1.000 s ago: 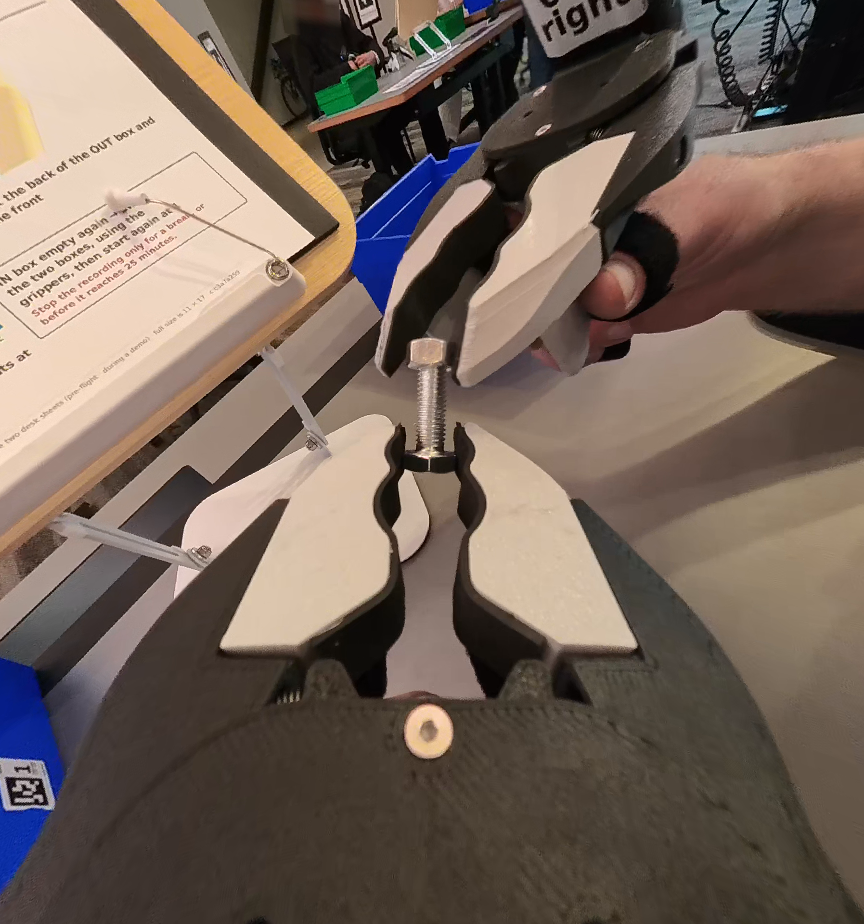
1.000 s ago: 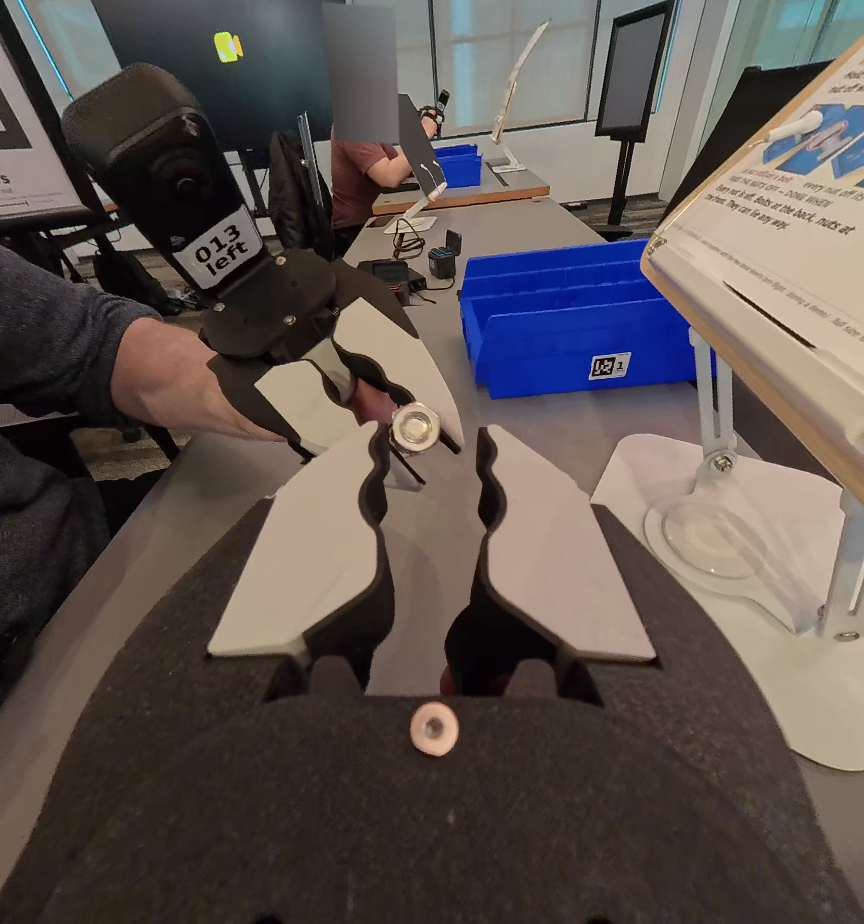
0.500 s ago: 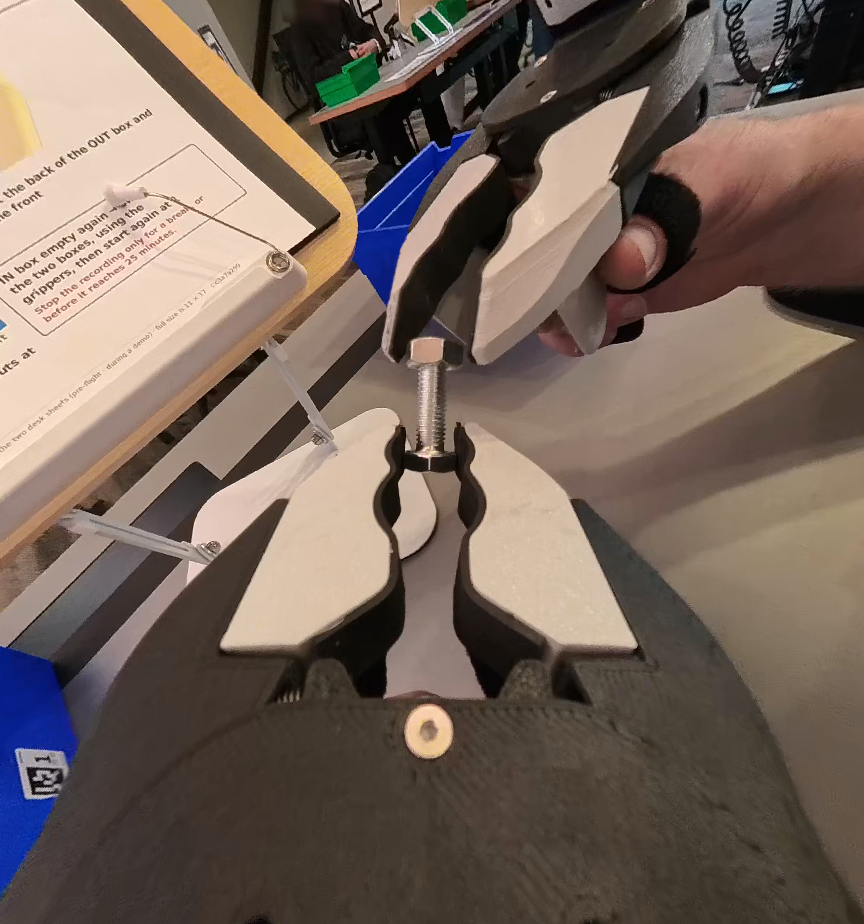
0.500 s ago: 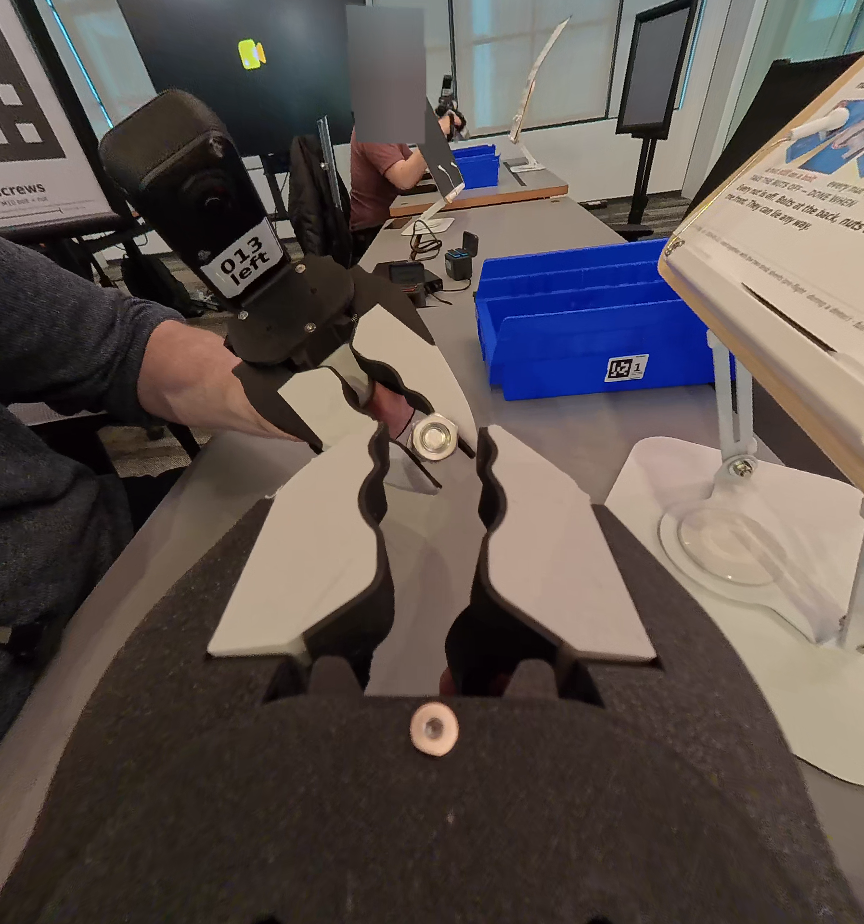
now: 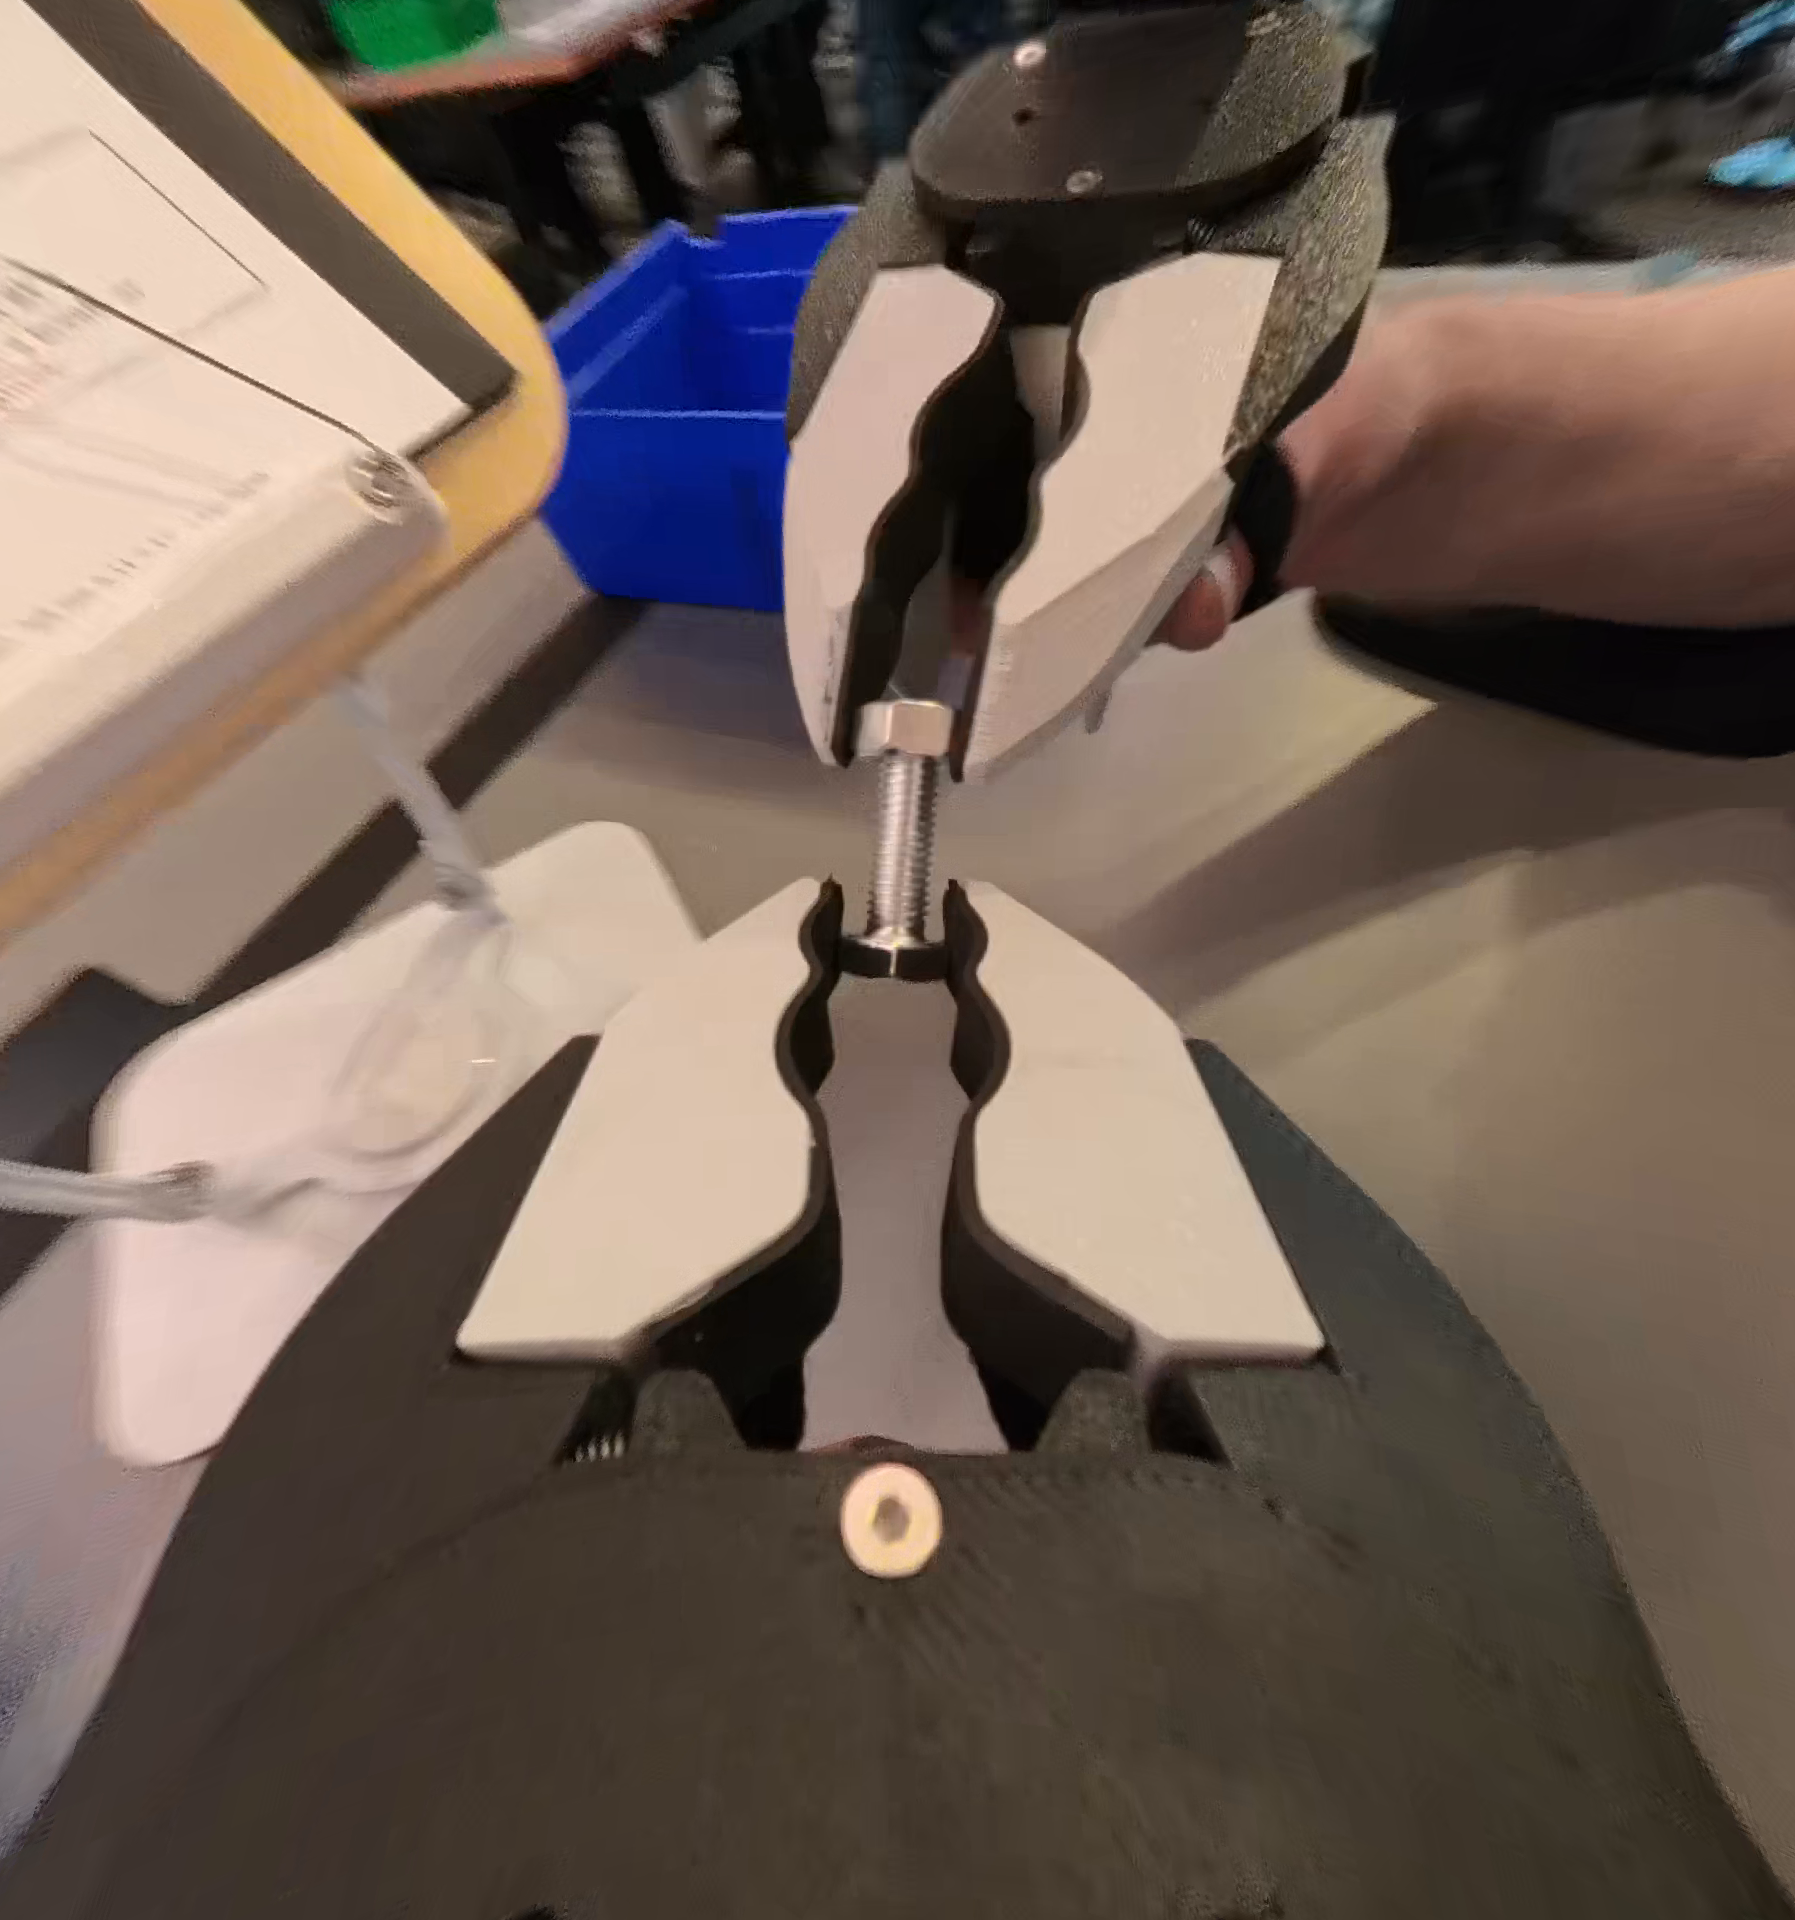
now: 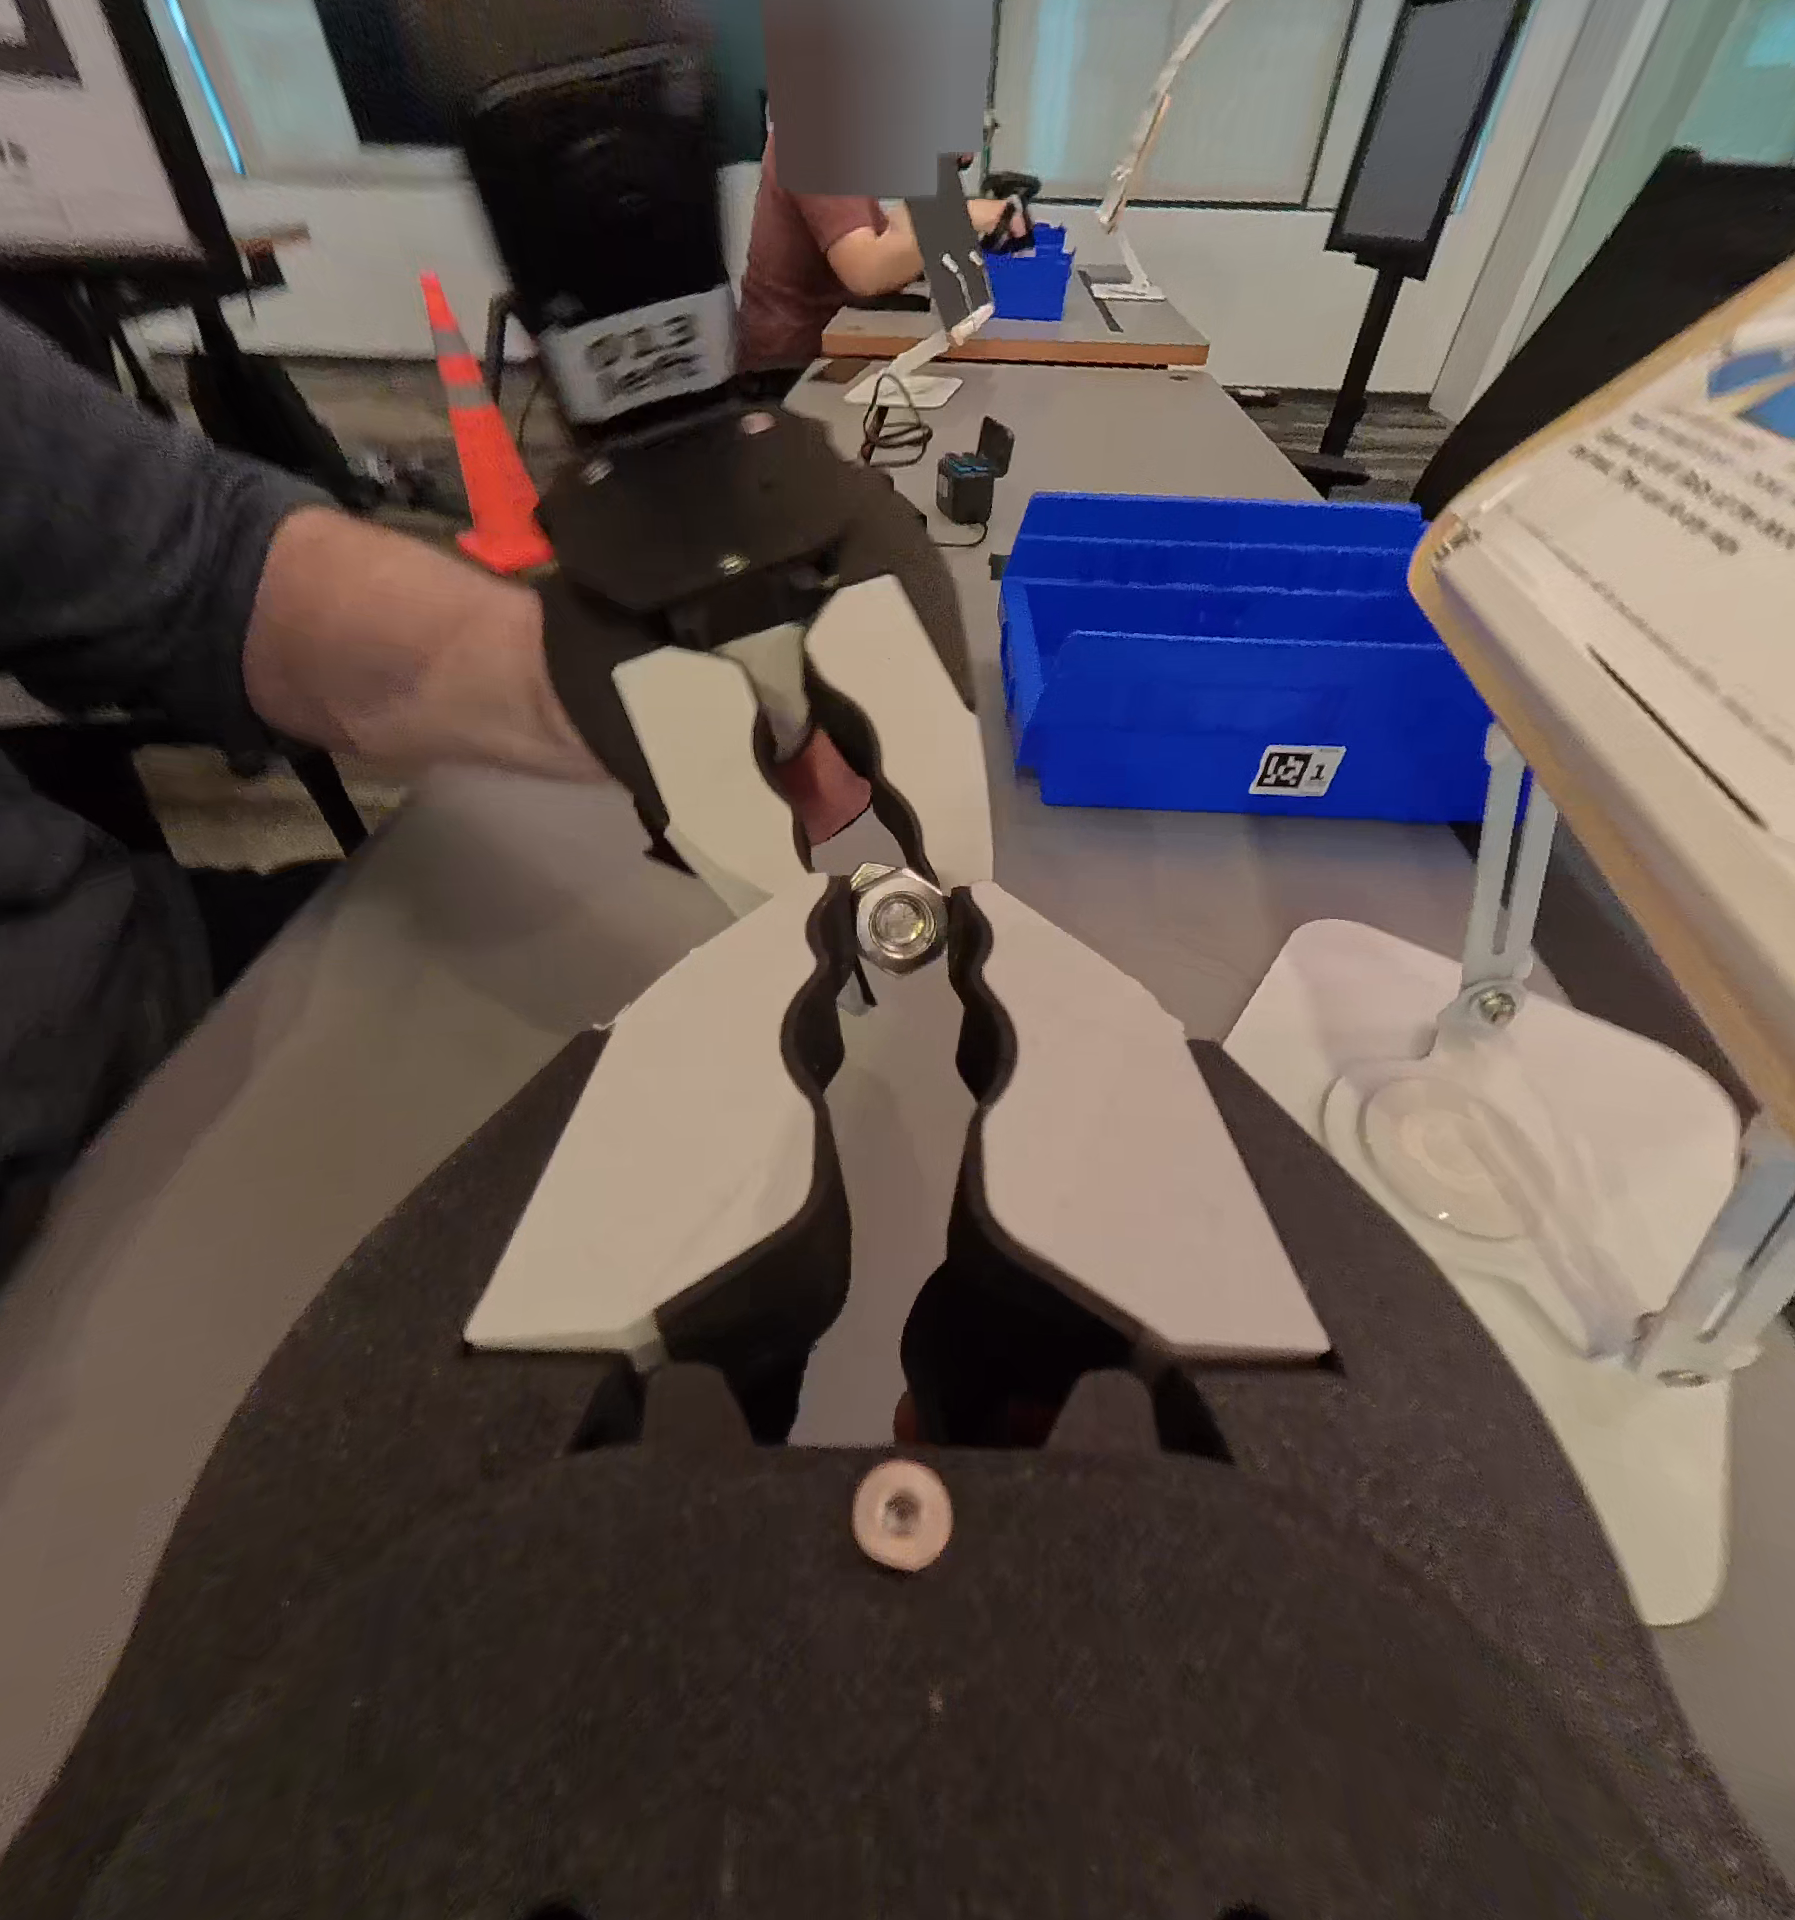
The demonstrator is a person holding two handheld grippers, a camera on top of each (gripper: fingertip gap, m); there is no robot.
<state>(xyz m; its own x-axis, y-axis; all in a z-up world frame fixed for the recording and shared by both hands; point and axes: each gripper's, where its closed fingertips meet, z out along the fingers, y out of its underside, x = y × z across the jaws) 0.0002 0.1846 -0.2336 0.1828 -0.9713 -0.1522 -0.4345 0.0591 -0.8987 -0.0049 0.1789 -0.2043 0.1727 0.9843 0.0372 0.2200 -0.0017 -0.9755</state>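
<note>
This looks like an open-plan office or lab room set up as a data-collection workspace, with long grey tables (image 6: 1163, 883) standing in rows. Just beside the tilted instruction board on its white stand (image 6: 1558, 1039) sits a blue parts bin (image 6: 1215, 665) bearing a printed marker tag, and beyond the bin a person (image 6: 820, 260) works at another table with a similar blue bin (image 6: 1028, 281). Farther behind the board stand dark screens on floor stands (image 6: 1392, 197), large windows, and, off to its left, an orange traffic cone (image 6: 477, 436).
</note>
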